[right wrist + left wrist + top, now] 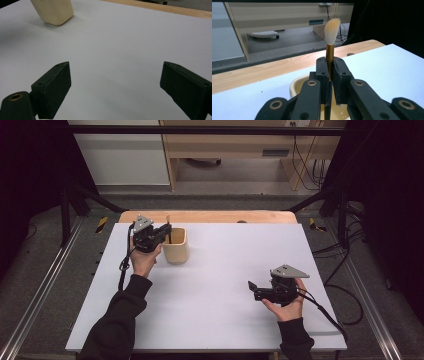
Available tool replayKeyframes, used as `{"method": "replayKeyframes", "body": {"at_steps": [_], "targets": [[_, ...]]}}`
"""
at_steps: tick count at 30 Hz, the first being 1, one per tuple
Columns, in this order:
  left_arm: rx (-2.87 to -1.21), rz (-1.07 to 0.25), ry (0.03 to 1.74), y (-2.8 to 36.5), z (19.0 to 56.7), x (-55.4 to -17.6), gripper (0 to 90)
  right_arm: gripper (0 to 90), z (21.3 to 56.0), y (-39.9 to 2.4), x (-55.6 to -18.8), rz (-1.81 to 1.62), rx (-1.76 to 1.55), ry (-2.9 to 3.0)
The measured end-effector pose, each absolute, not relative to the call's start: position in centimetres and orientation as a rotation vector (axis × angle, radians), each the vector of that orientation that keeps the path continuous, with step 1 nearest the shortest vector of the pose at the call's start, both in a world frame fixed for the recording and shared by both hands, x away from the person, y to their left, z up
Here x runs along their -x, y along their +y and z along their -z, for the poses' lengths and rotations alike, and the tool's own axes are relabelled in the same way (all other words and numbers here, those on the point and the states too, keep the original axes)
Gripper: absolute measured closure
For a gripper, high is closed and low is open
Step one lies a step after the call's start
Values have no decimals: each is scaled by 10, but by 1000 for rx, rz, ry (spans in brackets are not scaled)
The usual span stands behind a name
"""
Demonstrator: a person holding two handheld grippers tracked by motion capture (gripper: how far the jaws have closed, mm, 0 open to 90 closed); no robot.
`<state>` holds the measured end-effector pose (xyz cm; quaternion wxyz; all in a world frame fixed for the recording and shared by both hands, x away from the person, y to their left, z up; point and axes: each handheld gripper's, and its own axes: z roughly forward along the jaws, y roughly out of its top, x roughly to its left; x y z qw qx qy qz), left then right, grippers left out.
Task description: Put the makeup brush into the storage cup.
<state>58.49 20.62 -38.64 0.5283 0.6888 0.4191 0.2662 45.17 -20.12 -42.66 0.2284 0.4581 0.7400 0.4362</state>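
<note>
One brush (pixel 331 42), one cup (pixel 175 245) and two claws are in play on the white tabletop (pixel 215 285). The cup, cream-coloured, stands toward the far left of the tabletop, and I'll place everything else from it. The left claw (pixel 165 231) hangs right at the cup's near-left rim, pressed tight on the brush's gold handle; the brush stands upright, pale bristles on top, its lower end reaching down into the cup's mouth. Whether the end touches the bottom I cannot tell. The right claw (pixel 252 290) sits well apart from the cup, toward the near right, spread wide with nothing between its two black blocks.

From above, the brush is little more than a thin stick over the cup. The left gripper view shows the bristles, the gold ferrule and the cup's glossy inside (pixel 298 86). The right gripper view shows the cup's outer wall (pixel 53 11) and bare white surface.
</note>
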Motion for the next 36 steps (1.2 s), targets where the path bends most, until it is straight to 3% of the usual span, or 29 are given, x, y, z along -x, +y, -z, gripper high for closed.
{"method": "replayKeyframes", "body": {"at_steps": [20,36], "targets": [[-1680,-616,1049,210,402,-584,806,102,425,-202,-451,-1203,-1262,2032],[-1665,-566,1015,220,391,-553,591,97,422,-204,-450,-1215,-1264,2016]]}}
